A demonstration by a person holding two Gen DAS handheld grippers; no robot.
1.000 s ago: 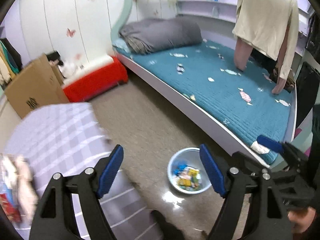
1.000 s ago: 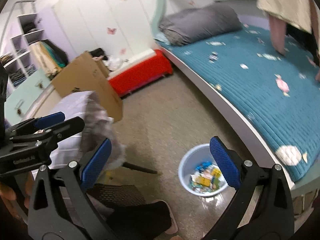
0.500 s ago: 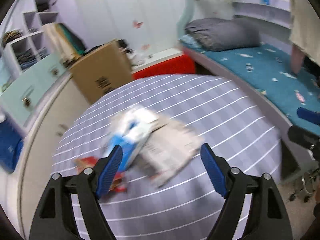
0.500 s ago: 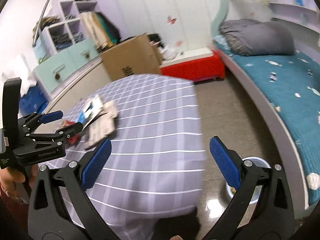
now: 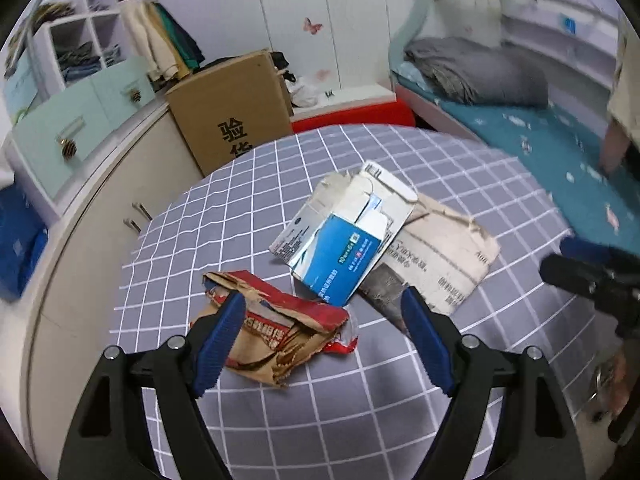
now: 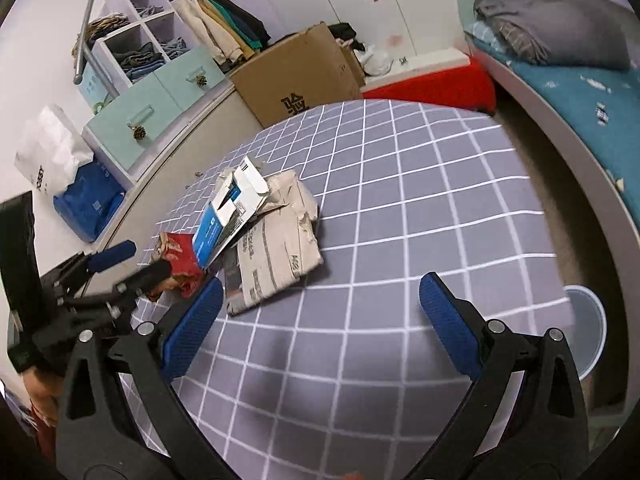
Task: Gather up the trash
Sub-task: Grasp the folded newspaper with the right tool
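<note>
Trash lies on a grey checked tablecloth (image 5: 460, 176): a crumpled red and brown wrapper (image 5: 280, 332), a flattened blue and white carton (image 5: 344, 248) and a torn newspaper piece (image 5: 436, 256) under the carton. My left gripper (image 5: 322, 340) is open and empty, just above the red wrapper. My right gripper (image 6: 320, 324) is open and empty over the table, right of the pile. The same wrapper (image 6: 180, 256), carton (image 6: 224, 220) and newspaper (image 6: 276, 248) show in the right wrist view. A pale blue trash bowl (image 6: 588, 328) sits on the floor at the right.
A cardboard box (image 5: 232, 112) and a red bench (image 5: 360, 114) stand behind the table. A bed with a teal cover (image 5: 560, 152) and grey bedding (image 5: 476, 70) runs along the right. Mint drawers (image 6: 156, 112) and shelves are at the left.
Both grippers swung from the floor bowl up and left over the table. The left one has closed in on the trash pile. Both stayed open.
</note>
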